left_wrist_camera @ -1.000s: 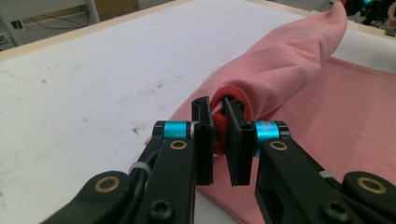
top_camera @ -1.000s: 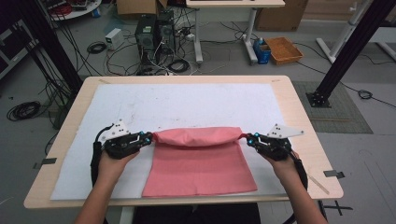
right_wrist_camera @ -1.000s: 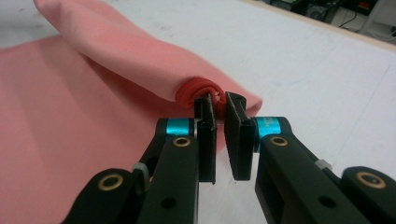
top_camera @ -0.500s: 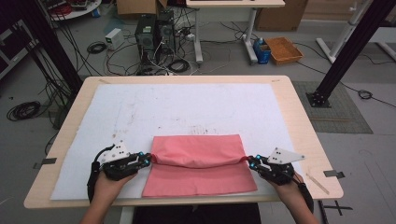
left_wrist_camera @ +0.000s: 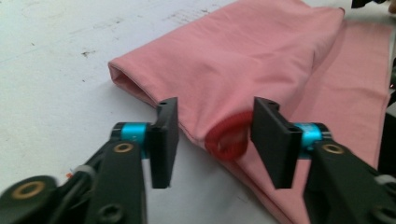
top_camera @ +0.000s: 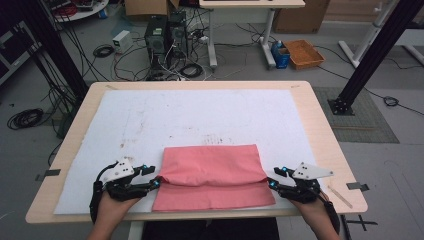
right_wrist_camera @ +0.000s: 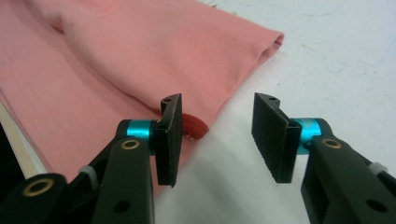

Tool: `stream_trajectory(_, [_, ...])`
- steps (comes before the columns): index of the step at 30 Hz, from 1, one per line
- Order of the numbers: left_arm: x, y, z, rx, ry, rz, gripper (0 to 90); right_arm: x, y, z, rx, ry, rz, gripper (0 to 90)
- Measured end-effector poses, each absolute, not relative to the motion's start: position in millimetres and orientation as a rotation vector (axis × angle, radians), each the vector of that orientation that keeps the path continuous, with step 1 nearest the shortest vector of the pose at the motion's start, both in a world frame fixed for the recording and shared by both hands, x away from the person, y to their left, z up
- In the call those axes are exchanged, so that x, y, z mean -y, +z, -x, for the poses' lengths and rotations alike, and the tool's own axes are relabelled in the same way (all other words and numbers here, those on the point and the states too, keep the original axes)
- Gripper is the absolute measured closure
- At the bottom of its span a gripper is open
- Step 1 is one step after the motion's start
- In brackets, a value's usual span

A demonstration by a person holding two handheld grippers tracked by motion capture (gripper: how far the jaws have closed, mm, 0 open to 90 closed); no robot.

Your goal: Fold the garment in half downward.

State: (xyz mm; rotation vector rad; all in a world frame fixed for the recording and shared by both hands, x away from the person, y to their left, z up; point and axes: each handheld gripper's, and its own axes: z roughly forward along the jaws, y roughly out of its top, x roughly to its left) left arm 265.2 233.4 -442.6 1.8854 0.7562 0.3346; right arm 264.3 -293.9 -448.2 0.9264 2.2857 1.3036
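Both grippers' jaws just opened, pink cloth (top_camera: 212, 175) released, apparently

cloth (top_camera: 212, 175): laid folded on the sheet (top_camera: 200, 120), at its near edge
left gripper (top_camera: 154, 183): placed at the cloth's left edge
right gripper (top_camera: 270, 184): placed at the cloth's right edge
sheet: spread on the worktop (top_camera: 320, 130)

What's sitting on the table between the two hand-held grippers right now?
The folded pink cloth spans the whole stretch between the left hand-held gripper and the right hand-held gripper, lying flat on the white mat. The high view shows it.
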Motion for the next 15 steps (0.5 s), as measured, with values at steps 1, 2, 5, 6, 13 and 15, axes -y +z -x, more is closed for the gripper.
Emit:
stream_trajectory(1, [-235, -442, -265, -0.756, 0.327, -1.873, 47.0, 296, -447, -264, -2.275, 1.315, -0.929, 51.4])
stream_trajectory(2, [-235, -442, -265, -0.756, 0.327, -1.873, 45.8, 296, -447, -264, -2.275, 1.315, -0.929, 51.4])
stream_trajectory(5, [-234, -441, -269, -0.769, 0.3, -1.845, 41.9, 299, -445, -265, -2.251, 1.341, -0.934, 51.2])
stream_trajectory(6, [-233, -442, -271, -0.782, 0.285, -1.84, 41.9, 299, -444, -265, -2.256, 1.343, -0.937, 51.5])
stream_trajectory(13, [-222, -449, -281, -0.811, 0.24, -1.91, 47.8, 285, -451, -272, -2.353, 1.27, -0.905, 55.2])
stream_trajectory(15, [-222, -450, -279, -0.815, 0.232, -1.929, 50.7, 284, -451, -272, -2.368, 1.257, -0.902, 55.2])
